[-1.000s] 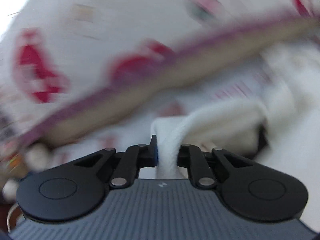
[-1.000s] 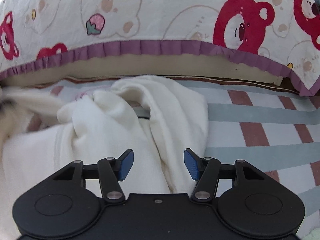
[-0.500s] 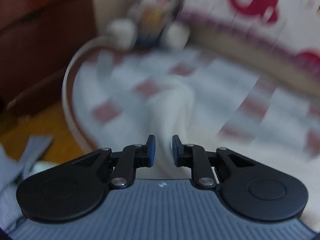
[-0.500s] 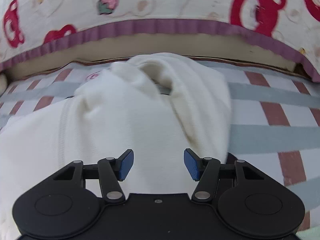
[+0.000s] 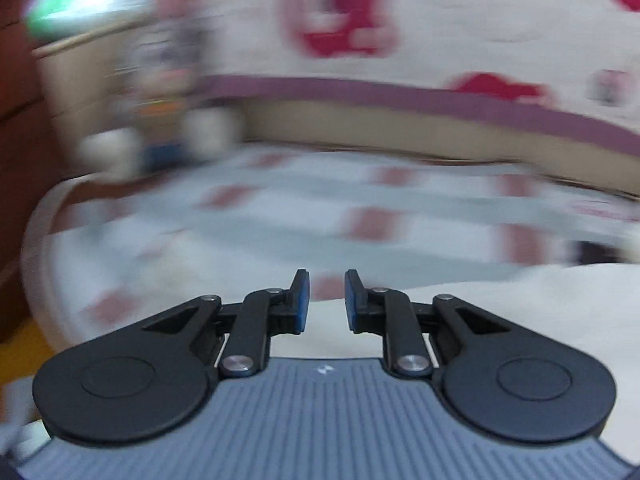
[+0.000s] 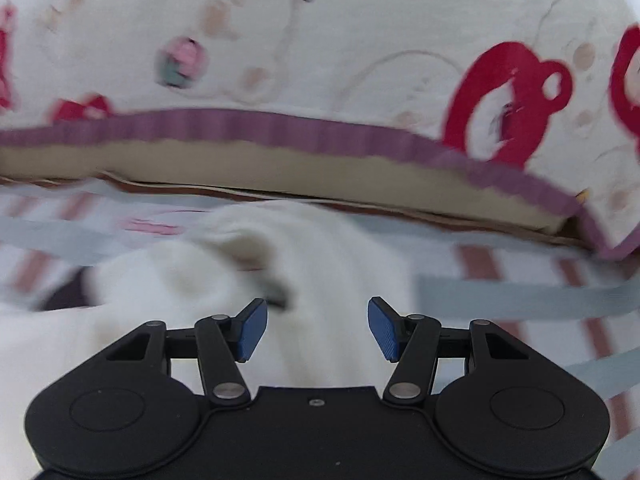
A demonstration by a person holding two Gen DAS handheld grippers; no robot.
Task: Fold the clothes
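Because the white garment [image 6: 320, 264] lies bunched in a soft heap on the striped bed sheet [image 6: 520, 292], with a rounded fold standing up at its far end, it is not lying flat or squared, and you have no neat edge to take hold of. Your right tool [image 6: 317, 330] hovers over that heap with its blue pads [image 6: 252, 330] wide apart and nothing between them, so it looks placed to pick a fold. Your left tool [image 5: 323, 300] sits at the garment's near edge, its jaws parted by a narrow gap and empty, with the cloth under and to its right. Beyond the sheet hangs the bear-print quilt [image 6: 320, 40] with its purple frill [image 6: 280, 128]; the left view is blurred.
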